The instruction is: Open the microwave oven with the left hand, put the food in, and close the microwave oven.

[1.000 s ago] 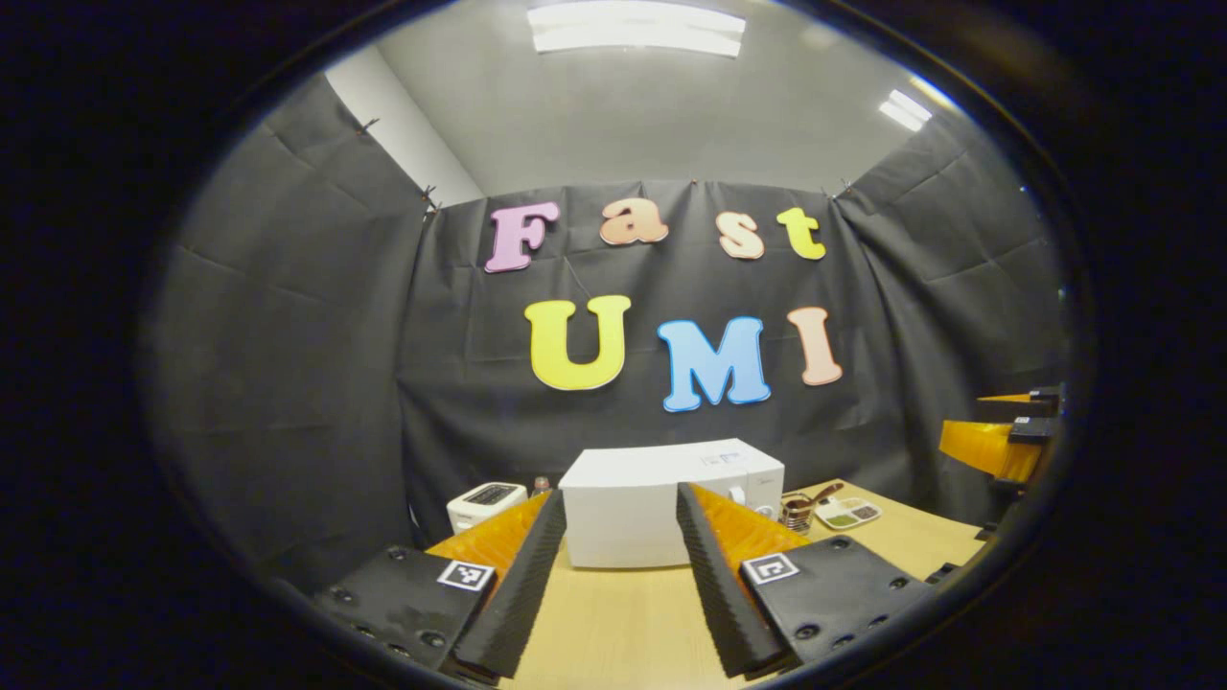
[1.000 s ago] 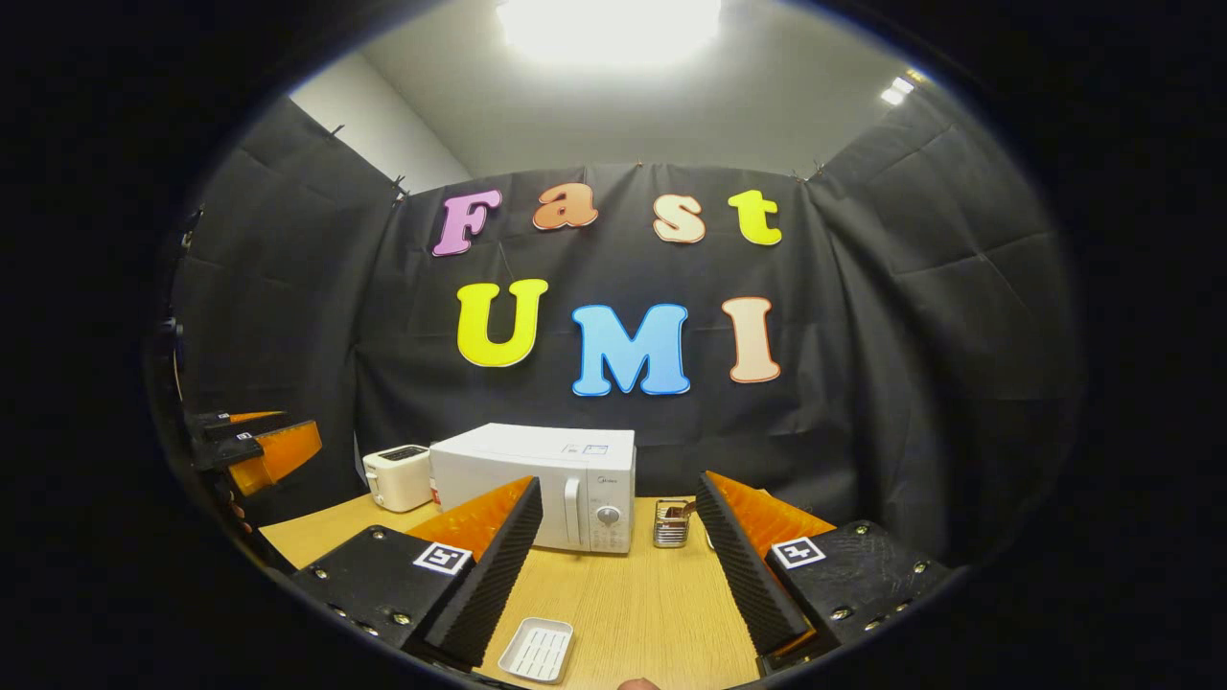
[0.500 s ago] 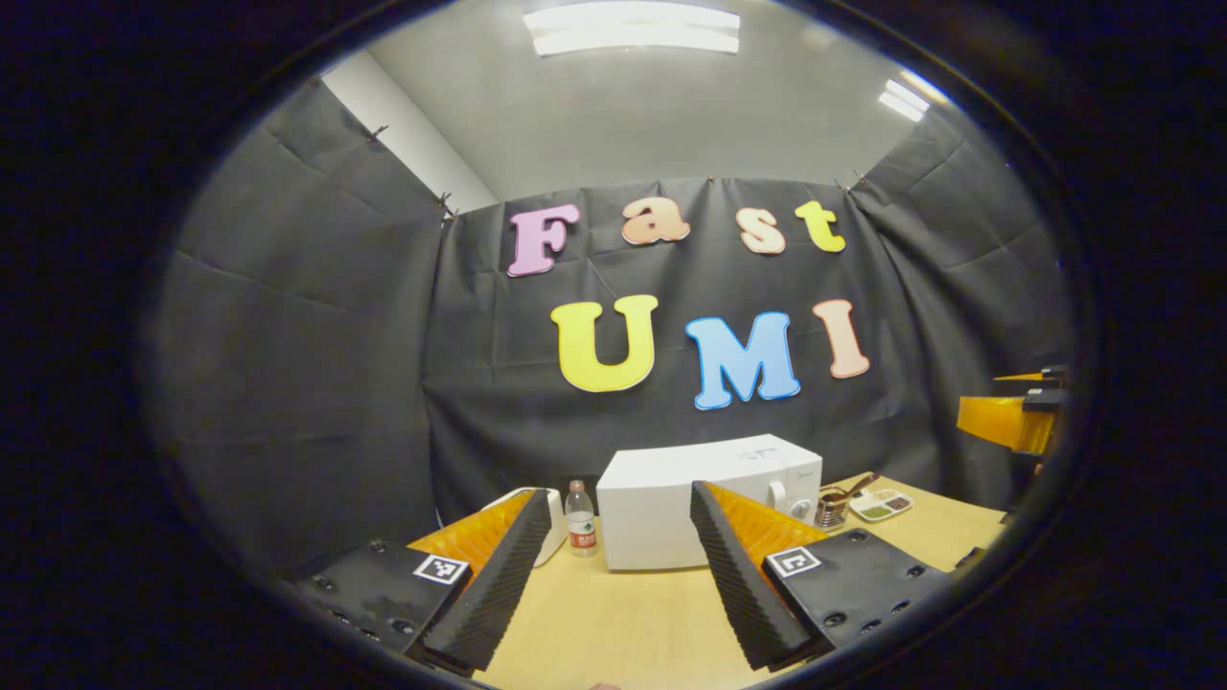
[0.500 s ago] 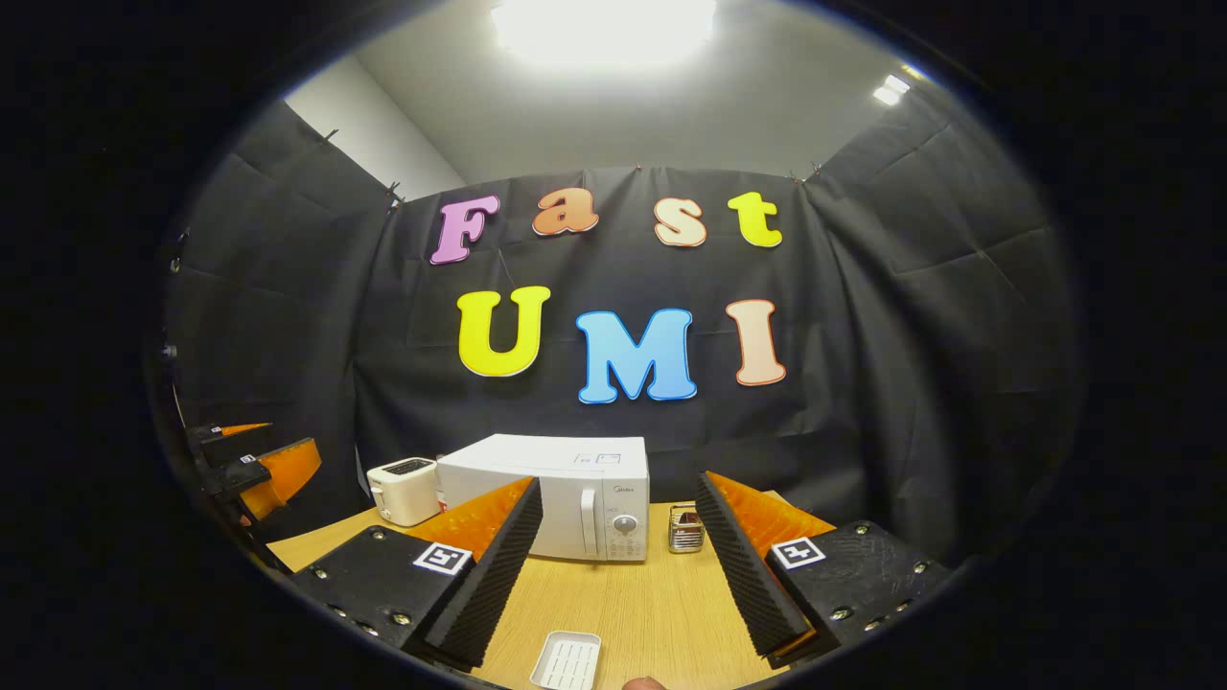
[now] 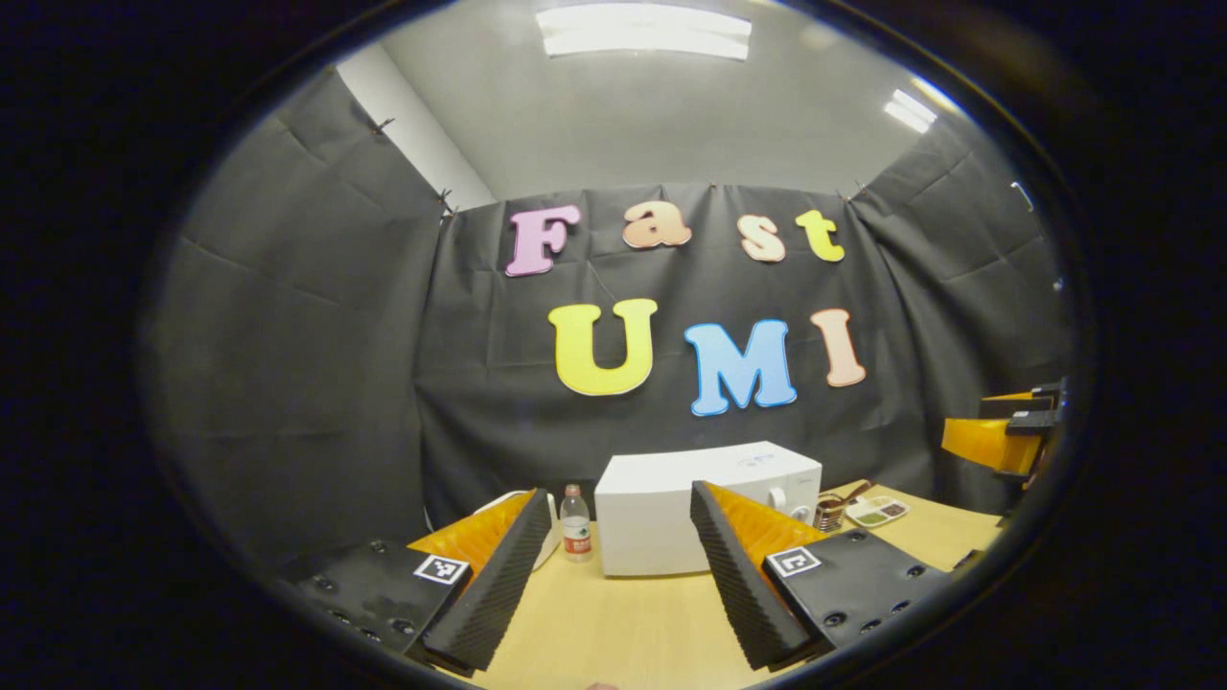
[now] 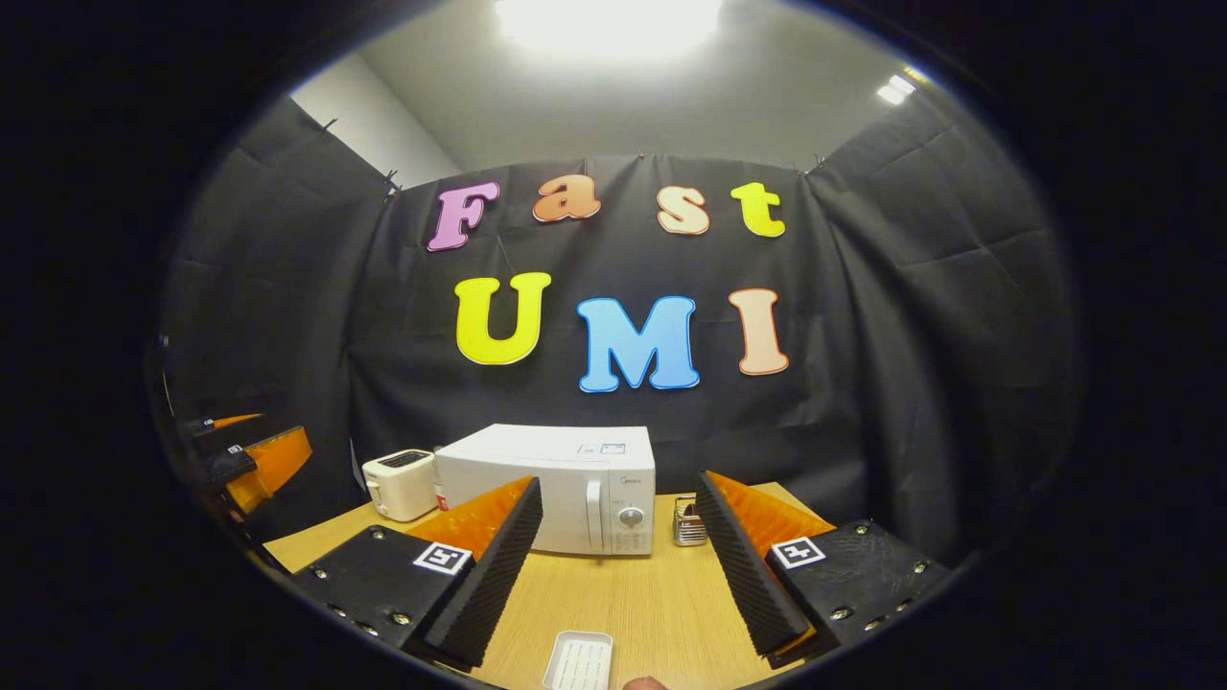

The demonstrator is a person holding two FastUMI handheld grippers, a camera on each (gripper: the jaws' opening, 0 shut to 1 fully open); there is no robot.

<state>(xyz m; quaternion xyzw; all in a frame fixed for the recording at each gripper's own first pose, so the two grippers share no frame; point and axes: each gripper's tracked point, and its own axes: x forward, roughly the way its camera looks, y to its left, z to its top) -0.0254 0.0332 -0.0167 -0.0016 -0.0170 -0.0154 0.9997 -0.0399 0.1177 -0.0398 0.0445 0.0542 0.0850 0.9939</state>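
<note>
The white microwave (image 6: 537, 474) stands at the back of the wooden table (image 6: 652, 594), its door shut, with the handle (image 6: 594, 515) and a dial on its right side. It also shows from its left side as the microwave (image 5: 652, 527). A small divided plate of food (image 5: 877, 511) lies to its right. My left gripper (image 5: 620, 494) is open and empty, well short of the microwave. My right gripper (image 6: 618, 481) is open too, with nothing between its fingers. Each gripper appears at the edge of the other's view: left gripper (image 6: 254, 450), right gripper (image 5: 1002, 436).
A white toaster (image 6: 401, 482) stands left of the microwave, with a water bottle (image 5: 575, 525) beside it. A metal utensil holder (image 6: 687, 522) is on the microwave's right. A white ribbed tray (image 6: 578, 661) lies on the table just below my right gripper.
The left gripper view swung left, bringing the bottle into sight and shifting the microwave right. The right gripper view drifted slightly, so the white tray now sits nearer the middle. Both stayed open.
</note>
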